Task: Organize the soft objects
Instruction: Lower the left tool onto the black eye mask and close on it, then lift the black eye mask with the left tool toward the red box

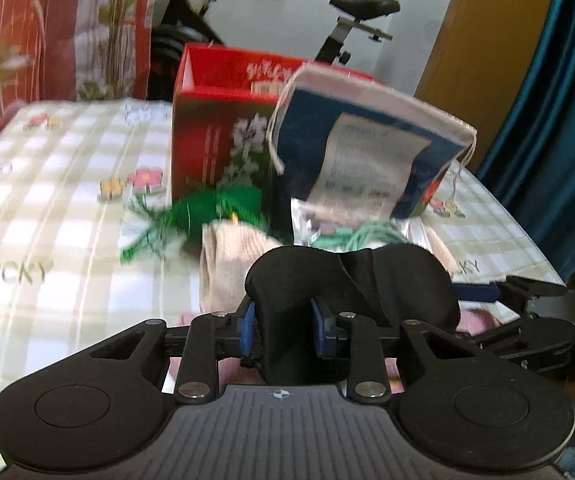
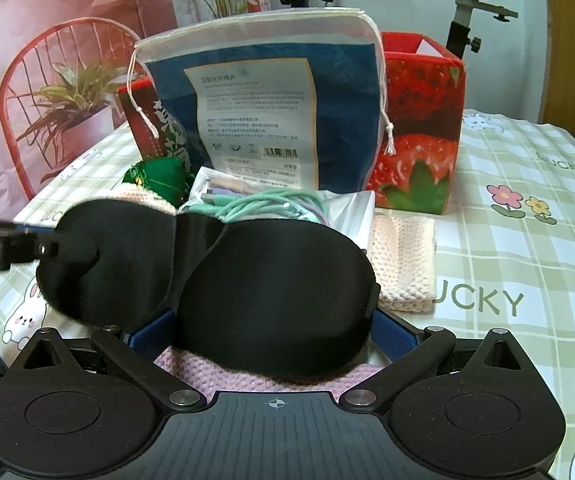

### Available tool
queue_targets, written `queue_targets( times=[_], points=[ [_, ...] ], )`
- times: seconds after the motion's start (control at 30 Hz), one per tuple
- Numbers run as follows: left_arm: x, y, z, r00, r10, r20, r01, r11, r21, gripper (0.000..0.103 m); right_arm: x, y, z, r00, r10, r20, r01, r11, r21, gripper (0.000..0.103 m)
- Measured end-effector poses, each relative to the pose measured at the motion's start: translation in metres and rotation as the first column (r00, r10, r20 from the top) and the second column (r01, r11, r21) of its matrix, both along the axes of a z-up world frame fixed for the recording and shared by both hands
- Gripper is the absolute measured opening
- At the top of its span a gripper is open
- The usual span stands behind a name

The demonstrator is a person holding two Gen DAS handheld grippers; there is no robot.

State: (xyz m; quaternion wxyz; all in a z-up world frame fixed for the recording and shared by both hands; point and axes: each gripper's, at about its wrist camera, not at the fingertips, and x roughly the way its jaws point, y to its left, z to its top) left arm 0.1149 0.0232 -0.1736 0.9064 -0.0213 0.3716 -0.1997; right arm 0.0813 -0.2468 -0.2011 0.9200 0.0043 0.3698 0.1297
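One black eye mask [image 2: 271, 292] pinched by left gripper [image 1: 285, 330], cradled between wide-spread right gripper [image 2: 275, 332], one drawstring pouch [image 2: 263, 100], one red box [image 2: 419, 120]

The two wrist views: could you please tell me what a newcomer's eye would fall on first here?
First, the black eye mask, filling the foreground: the left gripper is shut on one end, while the other end lies between the right gripper fingers. Behind it stands a blue drawstring pouch against a red strawberry-print box, on the green checked tablecloth.
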Motion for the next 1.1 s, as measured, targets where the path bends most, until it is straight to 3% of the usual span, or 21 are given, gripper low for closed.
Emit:
queue_targets(
  times=[0.13, 0.4, 0.5, 0.73, 0.8, 1.1],
  points=[
    [0.005, -0.001, -0.002, 0.999, -0.001, 0.035, 0.000, 0.999, 0.040, 0.029, 0.000, -0.004, 0.002, 1.000, -0.008, 0.017, 0.008, 1.000, 0.020, 0.102],
    [0.010, 0.003, -0.022, 1.000, 0.008, -0.005, -0.007, 0.999, 0.047, 0.031, 0.004, -0.023, 0.003, 0.992, -0.096, 0.076, 0.087, 0.990, 0.114, 0.099],
    [0.009, 0.001, -0.026, 1.000, 0.000, 0.000, 0.000, 0.998, 0.057, 0.034, 0.008, -0.027, -0.002, 0.992, -0.114, 0.060, 0.105, 0.985, 0.137, 0.098],
    [0.007, 0.002, -0.031, 1.000, 0.004, -0.007, -0.004, 0.999, 0.046, 0.038, 0.011, -0.021, -0.002, 0.990, -0.098, 0.105, 0.087, 0.991, 0.105, 0.096],
    [0.007, 0.003, -0.031, 1.000, 0.009, -0.012, -0.008, 0.999, 0.037, 0.038, 0.009, -0.019, 0.000, 0.991, -0.065, 0.115, 0.053, 0.993, 0.105, 0.082],
    [0.009, 0.009, -0.031, 0.999, 0.026, -0.030, -0.026, 1.000, 0.002, 0.039, -0.004, -0.016, 0.013, 0.982, -0.052, 0.181, 0.041, 0.997, 0.065, 0.054]
  ],
)
